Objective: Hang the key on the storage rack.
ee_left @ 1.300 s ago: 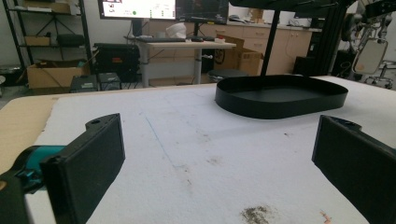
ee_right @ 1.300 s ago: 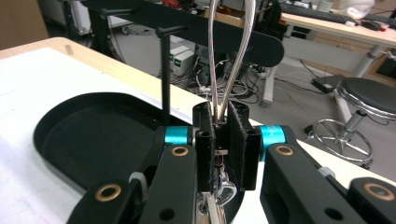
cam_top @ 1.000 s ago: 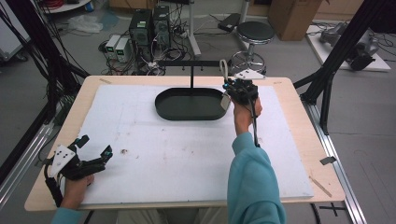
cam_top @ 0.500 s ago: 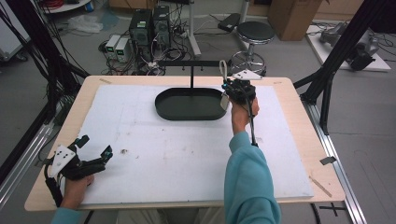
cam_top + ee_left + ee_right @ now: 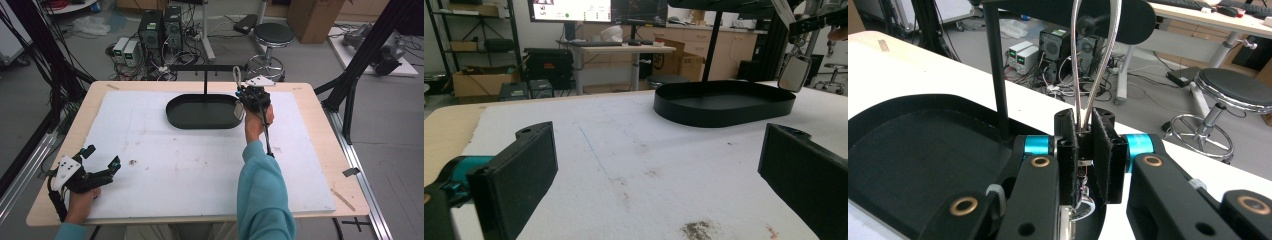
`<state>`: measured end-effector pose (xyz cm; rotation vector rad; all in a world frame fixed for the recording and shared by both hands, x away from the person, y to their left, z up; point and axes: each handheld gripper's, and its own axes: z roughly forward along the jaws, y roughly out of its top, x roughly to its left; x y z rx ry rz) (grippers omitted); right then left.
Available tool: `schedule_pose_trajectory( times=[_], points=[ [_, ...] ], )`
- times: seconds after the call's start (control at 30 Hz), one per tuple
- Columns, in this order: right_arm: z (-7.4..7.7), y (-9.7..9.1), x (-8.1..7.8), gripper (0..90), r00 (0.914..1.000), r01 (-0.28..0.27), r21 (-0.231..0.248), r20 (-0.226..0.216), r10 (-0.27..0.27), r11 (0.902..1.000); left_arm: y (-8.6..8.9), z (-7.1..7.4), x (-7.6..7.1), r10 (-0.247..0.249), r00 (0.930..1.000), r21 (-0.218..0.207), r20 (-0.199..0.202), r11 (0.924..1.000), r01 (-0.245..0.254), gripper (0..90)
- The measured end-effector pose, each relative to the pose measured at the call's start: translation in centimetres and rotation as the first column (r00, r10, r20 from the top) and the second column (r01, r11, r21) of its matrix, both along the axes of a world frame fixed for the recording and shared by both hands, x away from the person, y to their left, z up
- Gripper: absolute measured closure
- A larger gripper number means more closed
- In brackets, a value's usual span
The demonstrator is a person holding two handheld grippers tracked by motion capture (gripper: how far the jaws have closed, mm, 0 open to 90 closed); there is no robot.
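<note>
Black oval tray [image 5: 202, 112] set at bench [image 5: 320, 135] far middle, long axis left-right; upright post [image 5: 205, 82] behind it. Right tool [image 5: 248, 95] clenched on wire loop [image 5: 1093, 60], loop pointed up, tag [image 5: 794, 73] hung over tray's right end. Left tool [image 5: 100, 160] released, near left corner.

Matt black oval tray [image 5: 202, 119], glossy metal wire loop [image 5: 1093, 60], pale wood bench [image 5: 320, 107], stained rough white mat [image 5: 190, 160]

Black tray [image 5: 202, 112], white mat [image 5: 200, 165].
</note>
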<state>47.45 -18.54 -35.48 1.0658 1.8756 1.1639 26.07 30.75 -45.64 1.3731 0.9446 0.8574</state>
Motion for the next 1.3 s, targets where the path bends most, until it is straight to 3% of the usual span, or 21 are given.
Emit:
schedule_pose_trajectory(
  times=[0.73, 1.3],
  points=[
    [-1.6, 0.4, 1.4, 81.9, 0.9993, 0.037, -0.016, 0.000, -0.037, 0.9992, 0.0, 0.0, 0.0, 0.001, 1.0000, -0.004, -0.004, 1.0000, -0.001, 2.9],
    [-2.3, 0.8, 2.1, 81.9, 0.9987, 0.043, 0.003, -0.026, -0.043, 0.9991, 0.0, 0.0, 0.1, 0.003, 1.0000, -0.004, -0.009, 1.0000, -0.003, 2.9]
  ],
)
